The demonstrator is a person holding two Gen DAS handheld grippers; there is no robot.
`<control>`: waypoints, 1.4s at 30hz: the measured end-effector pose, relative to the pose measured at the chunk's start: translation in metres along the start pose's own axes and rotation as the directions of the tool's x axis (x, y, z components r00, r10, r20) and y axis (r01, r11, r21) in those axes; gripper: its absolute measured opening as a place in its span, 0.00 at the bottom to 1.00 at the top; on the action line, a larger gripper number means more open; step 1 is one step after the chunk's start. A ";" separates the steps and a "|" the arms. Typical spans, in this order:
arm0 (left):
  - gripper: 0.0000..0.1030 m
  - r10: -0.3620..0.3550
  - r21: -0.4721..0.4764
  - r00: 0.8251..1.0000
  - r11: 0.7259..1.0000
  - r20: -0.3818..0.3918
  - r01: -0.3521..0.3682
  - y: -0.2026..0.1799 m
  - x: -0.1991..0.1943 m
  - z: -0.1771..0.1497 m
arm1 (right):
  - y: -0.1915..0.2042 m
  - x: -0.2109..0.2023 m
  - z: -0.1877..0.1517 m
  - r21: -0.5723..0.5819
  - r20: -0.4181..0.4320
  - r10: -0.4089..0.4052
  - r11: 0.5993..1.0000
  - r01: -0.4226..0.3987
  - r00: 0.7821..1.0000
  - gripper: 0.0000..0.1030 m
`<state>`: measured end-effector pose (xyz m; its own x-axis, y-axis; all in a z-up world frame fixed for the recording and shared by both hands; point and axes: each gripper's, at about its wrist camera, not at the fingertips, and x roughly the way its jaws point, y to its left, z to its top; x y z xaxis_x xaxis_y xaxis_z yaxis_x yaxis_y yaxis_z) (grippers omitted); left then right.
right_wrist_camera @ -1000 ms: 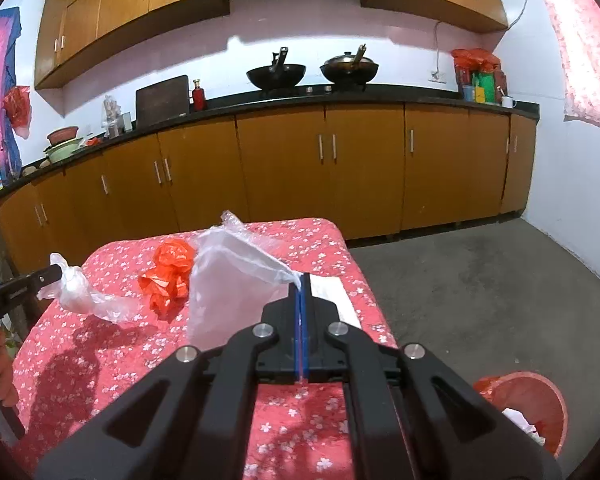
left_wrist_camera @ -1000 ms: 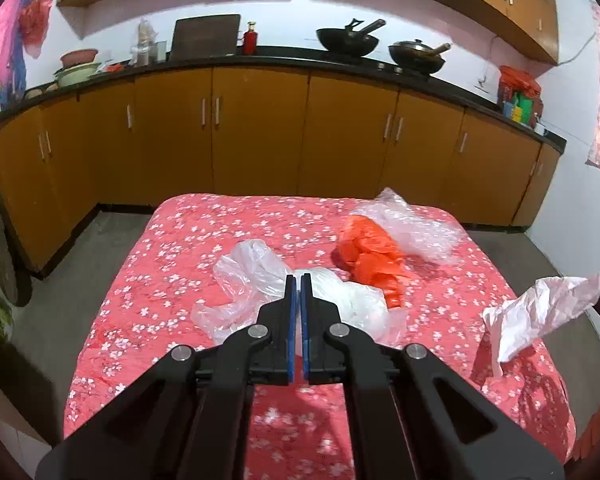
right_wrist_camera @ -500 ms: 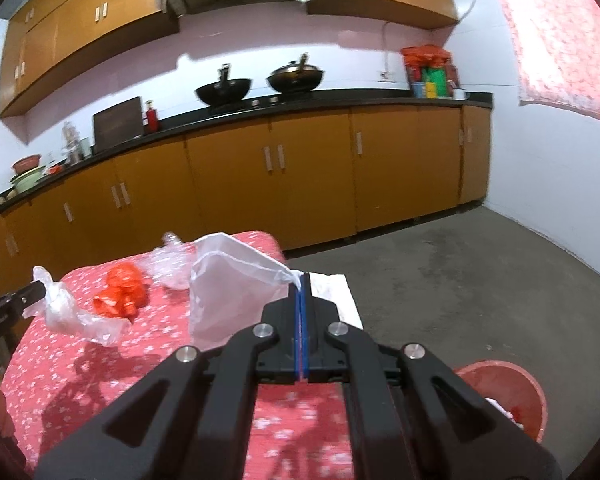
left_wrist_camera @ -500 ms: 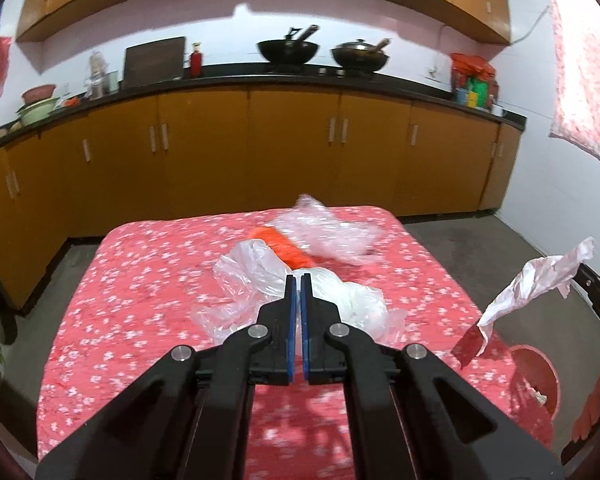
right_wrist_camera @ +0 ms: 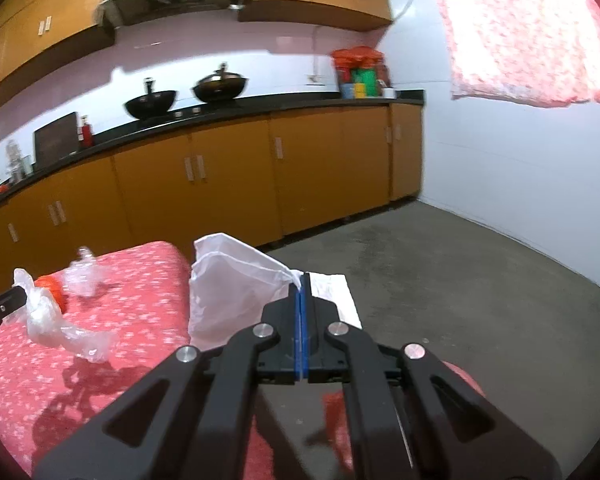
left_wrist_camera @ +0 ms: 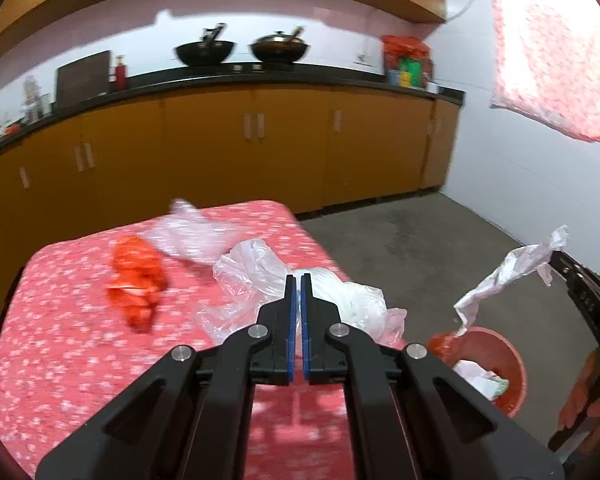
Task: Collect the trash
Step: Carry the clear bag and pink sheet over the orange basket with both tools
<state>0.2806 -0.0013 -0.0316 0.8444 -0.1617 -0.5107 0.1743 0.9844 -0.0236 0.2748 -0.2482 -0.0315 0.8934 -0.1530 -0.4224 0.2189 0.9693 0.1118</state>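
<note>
My left gripper [left_wrist_camera: 297, 280] is shut on a crumpled clear plastic bag [left_wrist_camera: 260, 280] and holds it above the table's right part. It also shows in the right wrist view [right_wrist_camera: 46, 316]. My right gripper [right_wrist_camera: 302, 278] is shut on a white plastic bag [right_wrist_camera: 228, 284], held beyond the table's right edge. In the left wrist view that bag [left_wrist_camera: 500, 276] hangs above a red bin [left_wrist_camera: 500, 364] on the floor. An orange bag [left_wrist_camera: 138, 276] and another clear bag [left_wrist_camera: 188, 236] lie on the red flowered table [left_wrist_camera: 60, 340].
The bin holds white and red scraps. Orange cabinets [left_wrist_camera: 260, 152] with a black counter run along the far wall, with two woks [left_wrist_camera: 240, 50] on top. Grey concrete floor [right_wrist_camera: 460, 280] lies to the right, bounded by a white wall.
Both grippers have swung to the right with their bags. The red bin has come into the left wrist view, and the white bag now hangs over it.
</note>
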 end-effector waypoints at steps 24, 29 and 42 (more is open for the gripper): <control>0.02 -0.208 0.141 0.961 0.962 -0.182 0.235 -0.215 0.081 -0.049 | -0.166 0.030 -0.066 0.076 -0.127 -0.276 0.955 0.287 0.953 0.02; 0.02 -0.193 0.164 0.956 0.959 -0.219 0.231 -0.240 0.097 -0.062 | -0.182 0.043 -0.078 0.078 -0.162 -0.287 0.950 0.302 0.944 0.02; 0.02 -0.161 0.188 0.936 0.955 -0.314 0.227 -0.271 0.136 -0.095 | -0.197 0.082 -0.108 0.085 -0.255 -0.268 0.951 0.297 0.929 0.02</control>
<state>0.3004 -0.2838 -0.1765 0.6032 -0.2880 -0.7438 0.4537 0.8908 0.0231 0.2625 -0.4310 -0.1851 0.6715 -0.3524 -0.6518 0.5069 0.8601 0.0572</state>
